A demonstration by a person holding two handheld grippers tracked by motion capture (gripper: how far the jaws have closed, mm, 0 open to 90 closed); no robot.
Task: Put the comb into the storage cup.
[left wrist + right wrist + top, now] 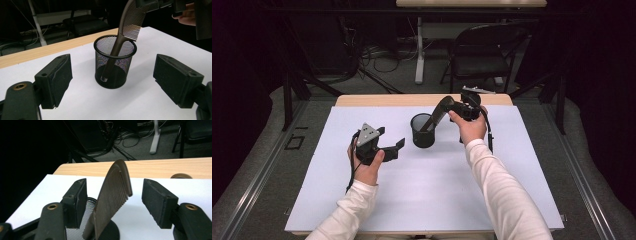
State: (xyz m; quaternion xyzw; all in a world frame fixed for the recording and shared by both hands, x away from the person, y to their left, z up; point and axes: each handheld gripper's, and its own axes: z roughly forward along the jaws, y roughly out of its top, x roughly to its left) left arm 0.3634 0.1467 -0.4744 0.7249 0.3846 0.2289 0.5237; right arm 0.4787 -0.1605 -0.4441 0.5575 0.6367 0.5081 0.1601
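Observation:
A black mesh cup (422, 131) (115, 77) (86, 211) stands upright on the white mat (422, 190). A brown comb (434, 116) (130, 22) (113, 195) leans in it, handle down and teeth end sticking out. My right gripper (446, 103) (113, 187) is held above the cup's right side, jaws open on either side of the comb's top; a gap shows between the comb and the right pad. My left gripper (390, 137) (112, 65) hovers just left of the cup, open and empty, pointing at it.
The wooden table edge (422, 100) runs behind the mat. Beyond it are a black folding chair (482, 50), a white table leg (419, 50) and floor cables. Bare mat lies in front of the cup and on both sides.

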